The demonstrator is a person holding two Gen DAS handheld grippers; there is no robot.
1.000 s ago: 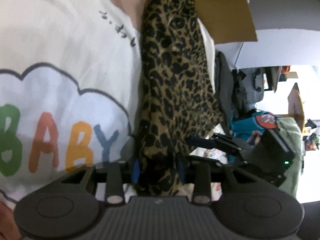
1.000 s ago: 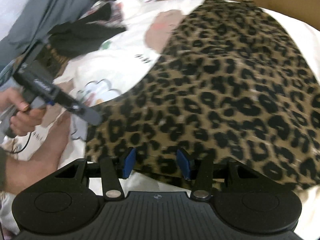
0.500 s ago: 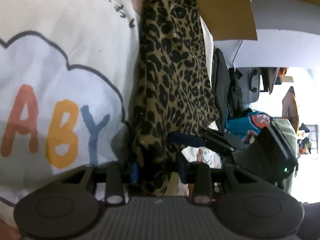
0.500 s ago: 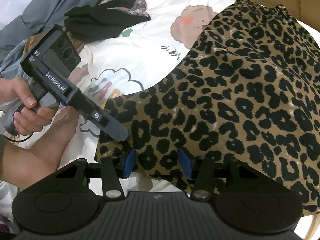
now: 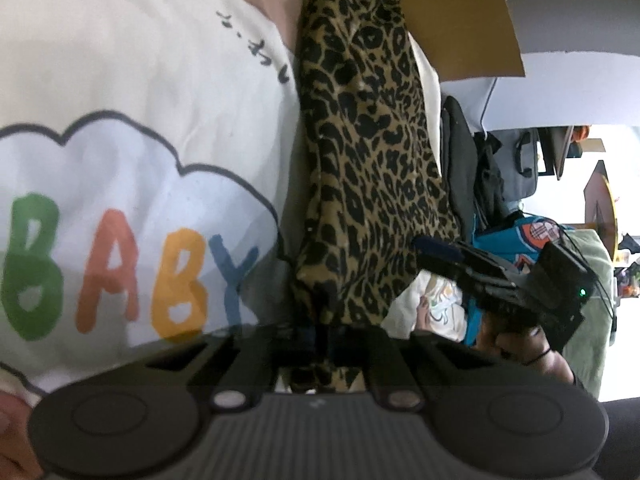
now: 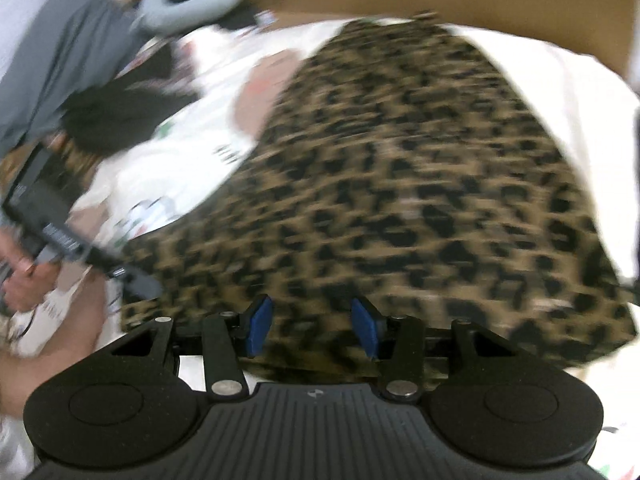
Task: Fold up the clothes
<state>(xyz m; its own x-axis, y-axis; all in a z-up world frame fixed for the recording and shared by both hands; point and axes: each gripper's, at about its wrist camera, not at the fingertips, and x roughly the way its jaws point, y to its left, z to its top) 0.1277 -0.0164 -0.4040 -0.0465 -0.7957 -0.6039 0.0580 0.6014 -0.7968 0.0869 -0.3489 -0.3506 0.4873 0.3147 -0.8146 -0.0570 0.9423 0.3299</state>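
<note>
Left wrist view: left gripper [image 5: 320, 340] fingers clamped on the corner of the leopard garment [image 5: 372, 168], cloth rising ahead of the fingers. Risk: thin bite, the corner slips if tugged. Right wrist view, blurred, shows what left can't: right gripper [image 6: 312, 326] fingers apart, the hem between them, ungripped, garment spread over the printed sheet [image 6: 192, 120].

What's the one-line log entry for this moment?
step: fold | left gripper: shut on leopard garment | right gripper: open at hem | view: right blurred

Brown cardboard [image 5: 460, 32], pale wall [image 5: 560, 88], bright daylight beyond
</note>
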